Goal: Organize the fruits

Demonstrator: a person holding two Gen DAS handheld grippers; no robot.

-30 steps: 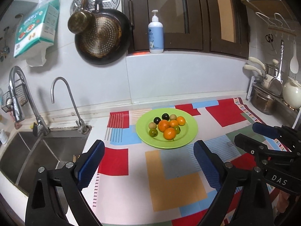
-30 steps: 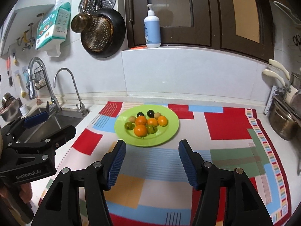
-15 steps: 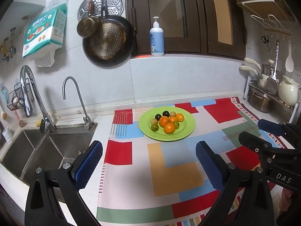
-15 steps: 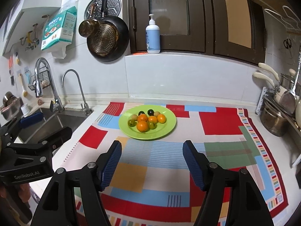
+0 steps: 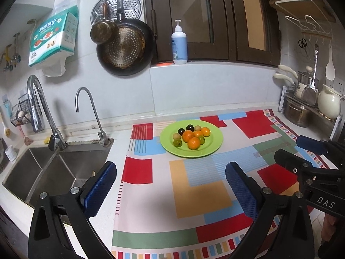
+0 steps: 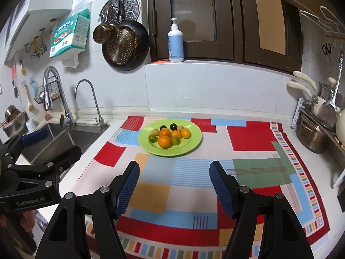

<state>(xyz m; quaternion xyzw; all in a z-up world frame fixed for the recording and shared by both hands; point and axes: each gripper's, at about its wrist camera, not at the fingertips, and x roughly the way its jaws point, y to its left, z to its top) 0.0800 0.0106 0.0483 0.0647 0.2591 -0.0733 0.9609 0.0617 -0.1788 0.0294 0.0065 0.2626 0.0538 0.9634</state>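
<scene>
A lime-green plate (image 5: 212, 151) (image 6: 193, 143) sits on the patterned mat at the back of the counter. It holds several small fruits in a cluster: oranges (image 5: 193, 143) (image 6: 165, 141), green ones (image 5: 177, 143) and dark ones (image 5: 190, 127). My left gripper (image 5: 170, 172) hovers open over the mat, well short of the plate, with nothing between its blue pads. To its right, my right gripper (image 6: 174, 166) is also open and empty, at a similar distance from the plate. Each gripper shows at the edge of the other's view.
A steel sink (image 5: 54, 168) with two faucets lies left of the mat (image 5: 194, 190). Pots and a kettle (image 5: 328, 103) crowd a rack at the right. A soap bottle (image 5: 179, 43) stands on the ledge, and a pan (image 5: 125, 47) hangs on the wall.
Both grippers have drawn back from the plate, which now looks smaller and farther off. Both pairs of jaws stand slightly wider. The fruits have not moved.
</scene>
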